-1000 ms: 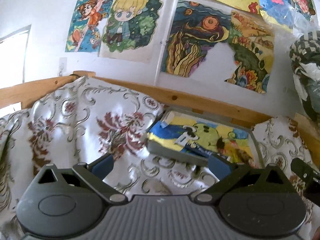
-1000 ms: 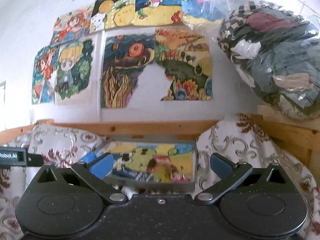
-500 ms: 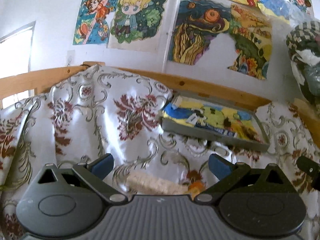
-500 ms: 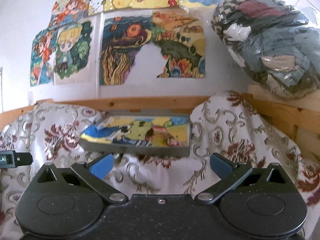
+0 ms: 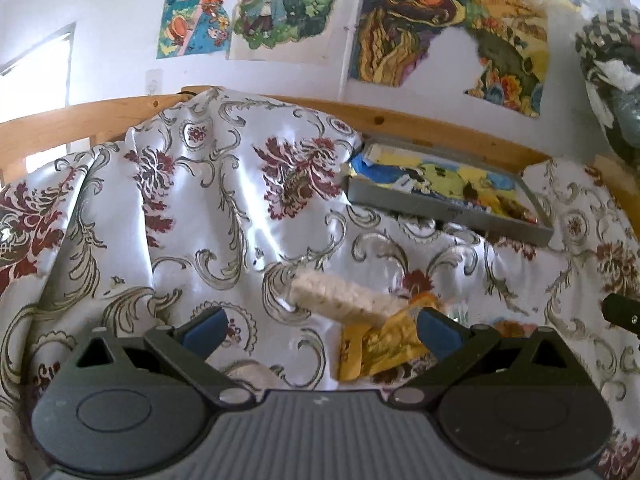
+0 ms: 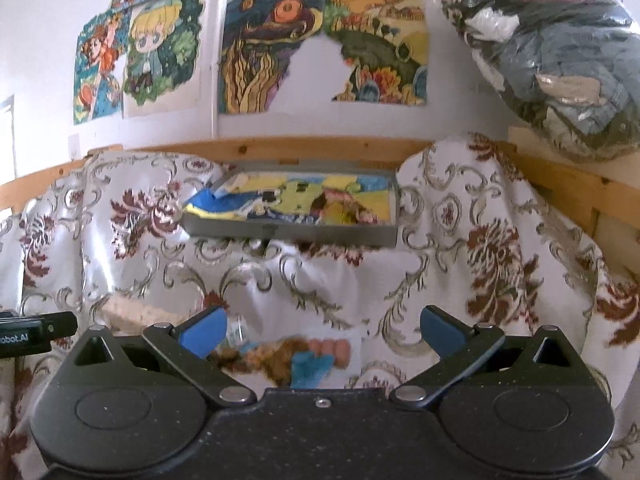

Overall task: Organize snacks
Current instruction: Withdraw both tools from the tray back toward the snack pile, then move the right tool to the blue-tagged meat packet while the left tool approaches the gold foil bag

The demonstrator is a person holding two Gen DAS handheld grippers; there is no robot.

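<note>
A pale rice-cracker bar (image 5: 340, 298) lies on the floral cloth (image 5: 200, 208), with a crumpled gold wrapper (image 5: 384, 340) beside it. My left gripper (image 5: 322, 326) hovers open just short of them, nothing between its fingers. In the right wrist view a blurred snack pack with orange and blue print (image 6: 296, 354) lies low between the fingers of my right gripper (image 6: 322, 324), which is open too. The pale bar (image 6: 136, 314) shows at the left there. A grey tray (image 5: 452, 210) with a colourful picture bottom sits farther back (image 6: 296, 234).
A wooden rail (image 6: 280, 148) runs behind the cloth below a wall of cartoon posters (image 6: 160, 48). A clear bag of clothes (image 6: 560, 52) bulges at the upper right. The cloth rises in folds at the left and right of the tray.
Both cameras have tipped downward and drawn back from the tray. The pale bar, the gold wrapper and the orange-blue pack have come into view near the fingers. Both grippers have stayed open.
</note>
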